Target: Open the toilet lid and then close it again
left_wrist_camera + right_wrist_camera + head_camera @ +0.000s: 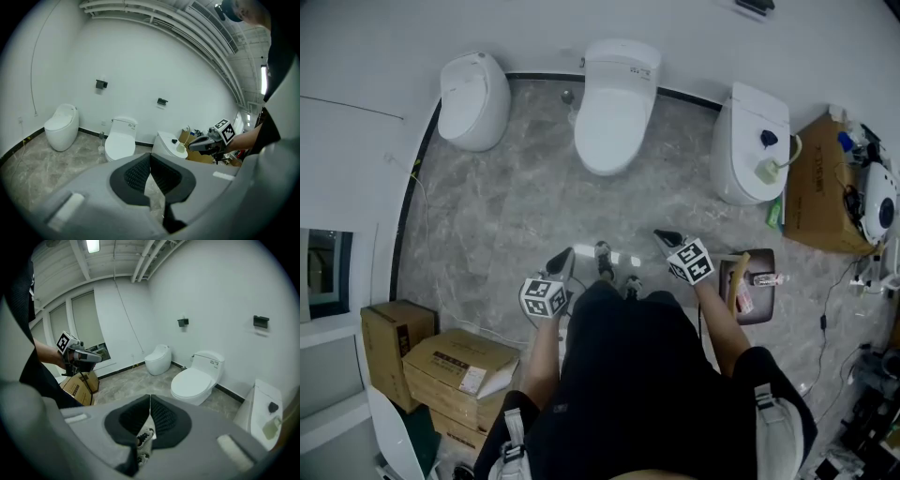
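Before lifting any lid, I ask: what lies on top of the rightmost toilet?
A small black object and a pale block lie on its closed lid; the bowl underneath is hidden.

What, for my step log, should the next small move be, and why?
Probably step forward toward the middle toilet: its lid lies shut, and the left gripper and right gripper, both shut and empty, hang well short of it.

Illegibly small label (634, 68) on middle toilet (612, 117)
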Motion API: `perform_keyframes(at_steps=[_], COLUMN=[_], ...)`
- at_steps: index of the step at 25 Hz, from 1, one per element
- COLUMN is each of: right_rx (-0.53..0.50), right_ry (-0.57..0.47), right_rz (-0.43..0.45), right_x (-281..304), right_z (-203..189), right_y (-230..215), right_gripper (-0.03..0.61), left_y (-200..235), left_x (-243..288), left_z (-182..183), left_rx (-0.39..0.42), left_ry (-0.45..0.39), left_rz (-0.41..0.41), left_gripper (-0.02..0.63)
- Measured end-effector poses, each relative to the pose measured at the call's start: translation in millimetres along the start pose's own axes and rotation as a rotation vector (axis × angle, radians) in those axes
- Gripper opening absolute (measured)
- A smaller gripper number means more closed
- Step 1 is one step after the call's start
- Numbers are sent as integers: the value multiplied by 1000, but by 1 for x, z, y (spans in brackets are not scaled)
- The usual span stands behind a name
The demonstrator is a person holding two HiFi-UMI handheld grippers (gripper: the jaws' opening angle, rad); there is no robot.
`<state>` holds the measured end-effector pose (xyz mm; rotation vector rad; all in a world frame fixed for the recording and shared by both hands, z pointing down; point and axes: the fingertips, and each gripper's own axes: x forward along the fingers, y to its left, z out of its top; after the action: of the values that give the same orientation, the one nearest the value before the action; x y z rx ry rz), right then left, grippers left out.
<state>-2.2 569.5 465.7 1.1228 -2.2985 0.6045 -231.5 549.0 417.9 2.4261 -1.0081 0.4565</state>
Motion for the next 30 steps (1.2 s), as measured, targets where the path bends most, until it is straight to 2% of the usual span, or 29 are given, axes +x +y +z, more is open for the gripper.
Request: perform_keyframes(at_steps=[20, 30], right_rx=[65, 101], right_ry=[-10, 5], right_rz=[-107, -156], right_x=[66, 90], right_z=[76, 87], right_y=[-73, -83], right_gripper=[6, 6], left_y=[79, 107], left_x=[105, 133], left_z=[78, 93], left_rx=[43, 70], left_ry=[50, 70], left_rz=[-147, -221], left_gripper=[11, 11])
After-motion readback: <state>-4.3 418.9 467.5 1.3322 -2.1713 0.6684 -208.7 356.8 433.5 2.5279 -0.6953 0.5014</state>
